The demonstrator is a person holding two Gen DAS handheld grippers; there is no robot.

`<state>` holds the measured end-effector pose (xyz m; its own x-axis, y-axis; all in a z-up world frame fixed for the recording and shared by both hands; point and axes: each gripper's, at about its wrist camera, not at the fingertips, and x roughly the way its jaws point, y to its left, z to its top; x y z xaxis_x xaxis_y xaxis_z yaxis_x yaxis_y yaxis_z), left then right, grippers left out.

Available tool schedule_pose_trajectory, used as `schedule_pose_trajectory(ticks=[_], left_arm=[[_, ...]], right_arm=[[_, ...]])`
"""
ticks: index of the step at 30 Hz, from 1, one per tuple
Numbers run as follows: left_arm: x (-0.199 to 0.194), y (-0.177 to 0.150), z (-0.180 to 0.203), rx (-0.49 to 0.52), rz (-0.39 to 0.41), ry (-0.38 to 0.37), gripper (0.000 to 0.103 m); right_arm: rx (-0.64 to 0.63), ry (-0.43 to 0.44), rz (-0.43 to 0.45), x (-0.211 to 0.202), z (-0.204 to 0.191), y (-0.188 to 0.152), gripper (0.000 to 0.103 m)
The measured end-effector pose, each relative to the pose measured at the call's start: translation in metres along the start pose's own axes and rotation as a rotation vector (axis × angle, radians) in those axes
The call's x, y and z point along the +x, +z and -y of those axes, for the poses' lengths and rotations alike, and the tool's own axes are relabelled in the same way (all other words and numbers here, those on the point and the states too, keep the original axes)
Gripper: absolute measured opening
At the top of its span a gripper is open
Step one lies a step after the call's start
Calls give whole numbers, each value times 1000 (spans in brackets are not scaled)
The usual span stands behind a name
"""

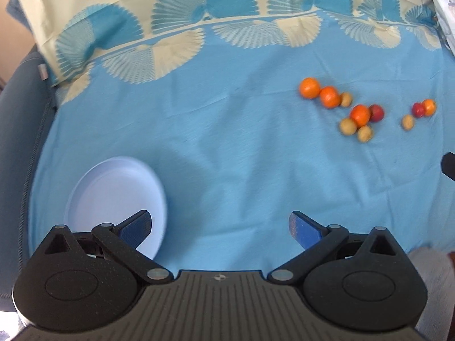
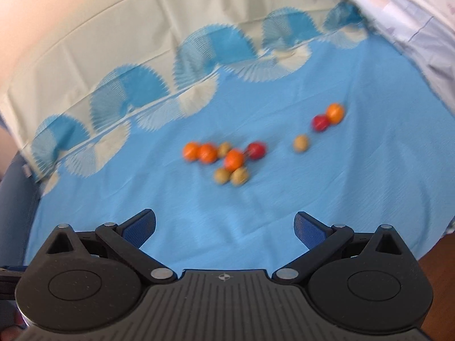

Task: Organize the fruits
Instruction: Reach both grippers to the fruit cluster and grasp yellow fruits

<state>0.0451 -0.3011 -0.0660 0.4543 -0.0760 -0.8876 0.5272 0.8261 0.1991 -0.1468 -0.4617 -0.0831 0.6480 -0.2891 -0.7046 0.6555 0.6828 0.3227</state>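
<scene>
While both grippers are hovering spread and empty, left gripper (image 1: 220, 224) beside a white plate (image 1: 113, 182), right gripper (image 2: 224, 224) is facing the fruits (image 2: 227, 159). These are lying clustered on the blue cloth (image 2: 256, 213), well apart from the plate.

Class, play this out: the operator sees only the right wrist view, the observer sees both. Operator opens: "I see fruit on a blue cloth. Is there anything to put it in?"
Observer: Yes, a pale plate lies on the blue cloth, just ahead of the left gripper.
Operator: Anything on it?
Observer: No, it shows bare.
Operator: Is the left gripper holding fruit?
Observer: No, its fingers are spread with nothing between them.
Operator: Where is the fruit from there?
Observer: Far right of the plate; the nearest orange sits well apart from it.
</scene>
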Motion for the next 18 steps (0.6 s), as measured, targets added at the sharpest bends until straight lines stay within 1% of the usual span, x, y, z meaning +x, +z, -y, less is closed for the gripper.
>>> schedule_pose_trajectory(ticks=[2, 5, 7, 9, 12, 15, 18], left_arm=[[18, 19, 20, 11, -2, -31, 103], [50, 43, 49, 43, -41, -71, 103], [75, 58, 69, 60, -73, -110, 103], [98, 68, 90, 98, -98, -141, 103], [122, 81, 112, 154, -88, -135, 103], [139, 92, 124, 168, -83, -149, 103], [149, 103, 133, 193, -77, -170, 102]], right_arm=[[-15, -60, 48, 13, 21, 10, 103], [-24, -124, 60, 40, 49, 22, 103], [-17, -150, 44, 61, 66, 29, 103], [-18, -160, 24, 84, 79, 35, 103], [-26, -180, -21, 122, 93, 42, 103], [-48, -175, -70, 156, 94, 46, 102], [-109, -174, -91, 181, 85, 48, 102]])
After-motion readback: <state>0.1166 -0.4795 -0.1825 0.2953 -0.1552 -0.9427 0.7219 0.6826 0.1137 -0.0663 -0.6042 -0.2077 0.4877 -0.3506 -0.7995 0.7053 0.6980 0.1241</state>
